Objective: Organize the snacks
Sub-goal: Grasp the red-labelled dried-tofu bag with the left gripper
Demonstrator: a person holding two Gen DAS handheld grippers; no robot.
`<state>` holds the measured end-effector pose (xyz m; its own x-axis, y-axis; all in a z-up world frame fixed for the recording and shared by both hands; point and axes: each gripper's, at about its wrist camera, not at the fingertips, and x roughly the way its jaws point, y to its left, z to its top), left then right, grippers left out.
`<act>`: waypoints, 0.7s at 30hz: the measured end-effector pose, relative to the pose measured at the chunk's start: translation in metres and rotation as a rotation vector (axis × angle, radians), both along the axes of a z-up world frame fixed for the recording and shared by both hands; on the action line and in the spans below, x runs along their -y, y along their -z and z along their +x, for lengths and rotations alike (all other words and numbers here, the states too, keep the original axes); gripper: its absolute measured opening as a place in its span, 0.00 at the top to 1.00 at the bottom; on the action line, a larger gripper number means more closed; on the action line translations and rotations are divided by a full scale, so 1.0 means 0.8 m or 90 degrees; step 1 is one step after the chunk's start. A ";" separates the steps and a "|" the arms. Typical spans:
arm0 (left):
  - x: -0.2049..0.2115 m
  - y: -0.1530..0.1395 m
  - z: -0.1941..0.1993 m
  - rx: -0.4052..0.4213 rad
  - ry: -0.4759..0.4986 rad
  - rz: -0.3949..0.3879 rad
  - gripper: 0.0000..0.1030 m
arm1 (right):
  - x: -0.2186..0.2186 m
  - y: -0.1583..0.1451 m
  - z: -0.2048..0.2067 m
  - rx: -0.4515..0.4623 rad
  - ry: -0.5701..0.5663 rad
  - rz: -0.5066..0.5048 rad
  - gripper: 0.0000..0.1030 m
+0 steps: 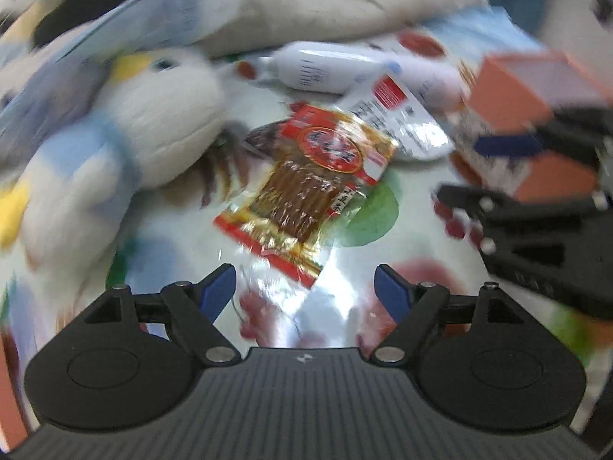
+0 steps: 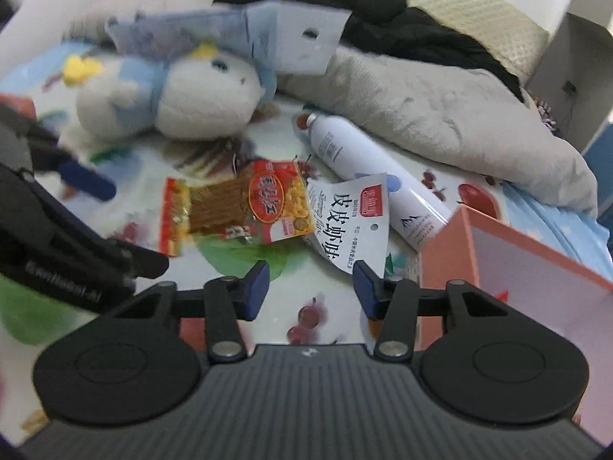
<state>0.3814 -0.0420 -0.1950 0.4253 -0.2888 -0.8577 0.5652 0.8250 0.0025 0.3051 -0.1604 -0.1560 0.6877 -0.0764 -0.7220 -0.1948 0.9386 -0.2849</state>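
Note:
A red and gold snack packet (image 1: pixel 306 188) (image 2: pixel 237 205) lies flat on the fruit-patterned sheet (image 1: pixel 180 253). A white snack packet with black characters (image 1: pixel 398 115) (image 2: pixel 350 226) lies beside it, partly under its edge. My left gripper (image 1: pixel 305 291) hovers open just short of the red packet, nothing between its blue pads. My right gripper (image 2: pixel 310 287) is open near the white packet's lower end, holding nothing. Each gripper shows in the other's view, the right gripper (image 1: pixel 536 226) at the right and the left gripper (image 2: pixel 72 207) at the left.
An orange-pink box (image 1: pixel 536 92) (image 2: pixel 517 283) stands open at the right. A white spray bottle (image 1: pixel 329 65) (image 2: pixel 367 168) lies behind the packets. A white and blue plush toy (image 1: pixel 126 145) (image 2: pixel 180 96) sits left, with a grey cushion (image 2: pixel 440 115) and dark clothes (image 2: pixel 383 7) behind.

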 end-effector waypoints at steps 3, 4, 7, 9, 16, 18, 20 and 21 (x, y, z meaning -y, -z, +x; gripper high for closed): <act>0.010 0.012 0.017 0.029 0.067 0.044 0.14 | -0.002 0.015 0.019 -0.020 -0.022 -0.023 0.57; 0.011 0.014 0.022 0.036 0.084 0.051 0.12 | -0.003 0.019 0.024 -0.022 -0.027 -0.031 0.57; 0.017 0.021 0.037 0.058 0.129 0.058 0.10 | -0.002 0.029 0.038 -0.026 -0.039 -0.046 0.57; 0.021 0.024 0.045 0.065 0.156 0.058 0.10 | -0.002 0.033 0.045 -0.022 -0.045 -0.066 0.57; 0.033 0.043 0.072 0.063 0.199 0.046 0.10 | -0.009 0.047 0.069 -0.035 -0.071 -0.096 0.60; 0.035 0.047 0.078 0.057 0.207 0.042 0.10 | -0.011 0.050 0.074 -0.039 -0.073 -0.102 0.66; 0.035 0.049 0.083 0.055 0.209 0.033 0.10 | -0.012 0.052 0.079 -0.040 -0.072 -0.105 0.71; 0.034 0.050 0.085 0.049 0.206 0.027 0.10 | -0.012 0.052 0.082 -0.042 -0.072 -0.100 0.71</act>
